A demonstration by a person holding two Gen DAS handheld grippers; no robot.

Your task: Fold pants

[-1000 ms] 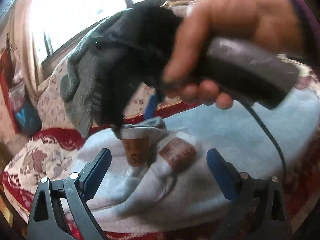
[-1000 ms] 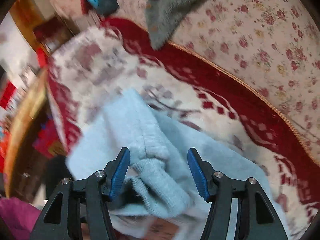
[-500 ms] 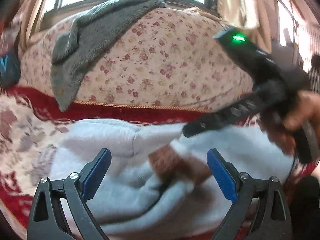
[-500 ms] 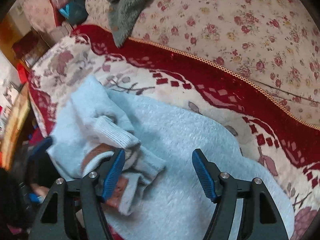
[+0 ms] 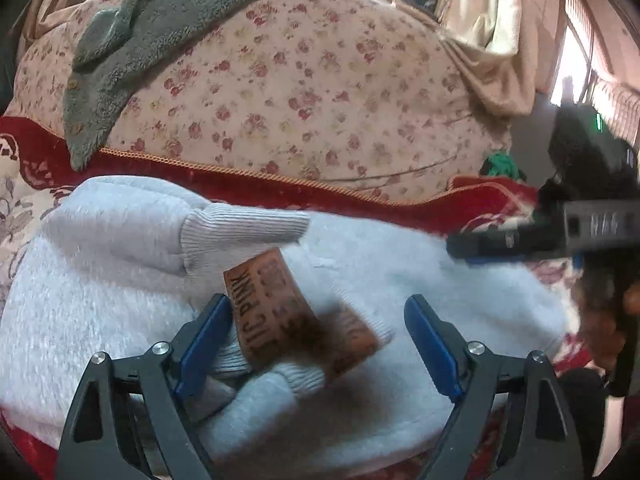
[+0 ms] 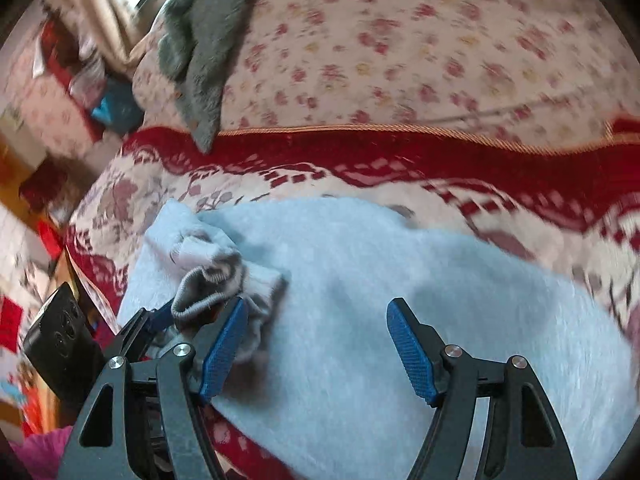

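Note:
Light blue fleece pants lie folded on the red patterned blanket; they also show in the right wrist view. Their ribbed cuffs with brown printed patches lie bunched at the left end. My left gripper is open, its jaws either side of the patched cuffs. My right gripper is open and empty over the flat middle of the pants, with the cuffs by its left finger. The right gripper also shows at the right edge of the left wrist view.
A floral cushion with a grey fleece throw over it stands behind the pants. The red patterned blanket covers the seat. Clutter and wooden furniture lie off the left edge.
The right gripper has swung from over the cuffs to the right, over the pants' middle. The left gripper has moved in closer, so the patched cuffs now lie between its open jaws.

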